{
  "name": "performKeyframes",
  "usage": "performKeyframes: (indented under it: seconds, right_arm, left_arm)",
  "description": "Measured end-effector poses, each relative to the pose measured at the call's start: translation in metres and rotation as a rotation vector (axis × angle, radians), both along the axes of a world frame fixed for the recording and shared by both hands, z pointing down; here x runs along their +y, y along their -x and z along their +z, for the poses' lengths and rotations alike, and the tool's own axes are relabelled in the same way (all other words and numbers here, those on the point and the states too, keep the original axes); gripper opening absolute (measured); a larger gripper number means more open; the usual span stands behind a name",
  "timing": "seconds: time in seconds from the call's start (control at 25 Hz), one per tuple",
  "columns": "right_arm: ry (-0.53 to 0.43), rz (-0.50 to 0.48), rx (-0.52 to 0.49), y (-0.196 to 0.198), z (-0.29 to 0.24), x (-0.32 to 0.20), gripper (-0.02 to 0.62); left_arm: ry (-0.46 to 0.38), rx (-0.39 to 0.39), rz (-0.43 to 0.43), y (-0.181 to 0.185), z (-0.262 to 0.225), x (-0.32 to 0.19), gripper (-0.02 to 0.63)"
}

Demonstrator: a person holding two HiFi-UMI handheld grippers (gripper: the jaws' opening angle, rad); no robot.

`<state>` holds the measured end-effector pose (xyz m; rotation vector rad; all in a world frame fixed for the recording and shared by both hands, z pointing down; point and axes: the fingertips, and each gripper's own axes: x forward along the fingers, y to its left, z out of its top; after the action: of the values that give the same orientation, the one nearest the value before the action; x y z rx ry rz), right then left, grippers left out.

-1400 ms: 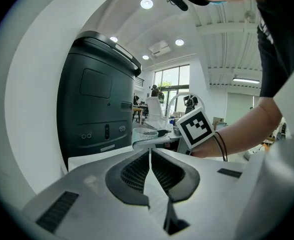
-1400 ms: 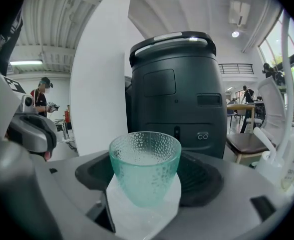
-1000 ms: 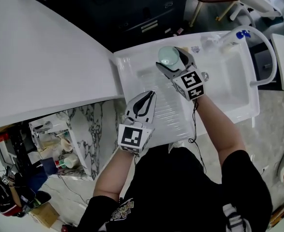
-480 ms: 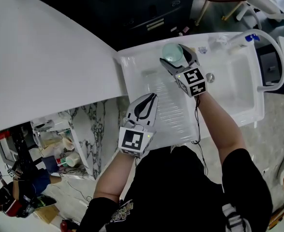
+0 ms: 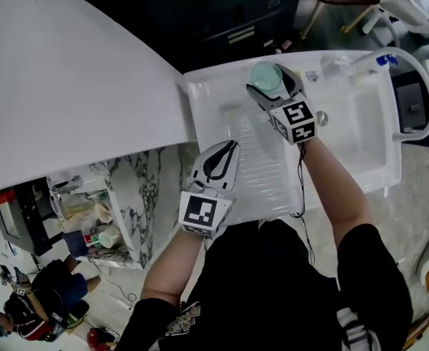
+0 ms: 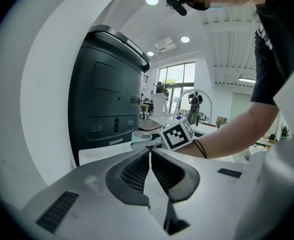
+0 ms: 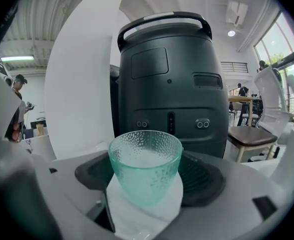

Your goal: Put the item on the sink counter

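A pale green dimpled glass [image 5: 267, 79] stands upright between the jaws of my right gripper [image 5: 268, 88], which is shut on it over the far edge of the white sink counter [image 5: 221, 101]. The right gripper view shows the glass [image 7: 145, 159] held in the gripper [image 7: 147, 178], with white surface beneath it; I cannot tell whether it touches. My left gripper [image 5: 226, 149] is shut and empty over the ribbed drainboard's near left part. In the left gripper view its jaws [image 6: 150, 156] meet, and the glass [image 6: 141, 135] shows beyond them.
The sink basin [image 5: 354, 126] lies to the right of the drainboard, with a curved faucet [image 5: 413, 79] at its far right. A large black appliance [image 7: 172, 84] stands just behind the counter. A broad white curved surface [image 5: 68, 86] runs along the left.
The right gripper still holds the glass at the counter's far edge and the left gripper stays shut; only the head view has shifted slightly.
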<state>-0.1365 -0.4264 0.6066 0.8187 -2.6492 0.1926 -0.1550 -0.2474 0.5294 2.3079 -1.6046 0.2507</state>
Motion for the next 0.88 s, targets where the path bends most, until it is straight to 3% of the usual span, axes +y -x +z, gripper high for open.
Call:
performKeyframes:
  seconds: [0.88]
  right_arm:
    - [0.055,0.017,-0.017,-0.033,-0.005,0.034,0.453]
  left_arm:
    - [-0.037,-0.015,-0.047,-0.01,-0.017,0.026,0.026]
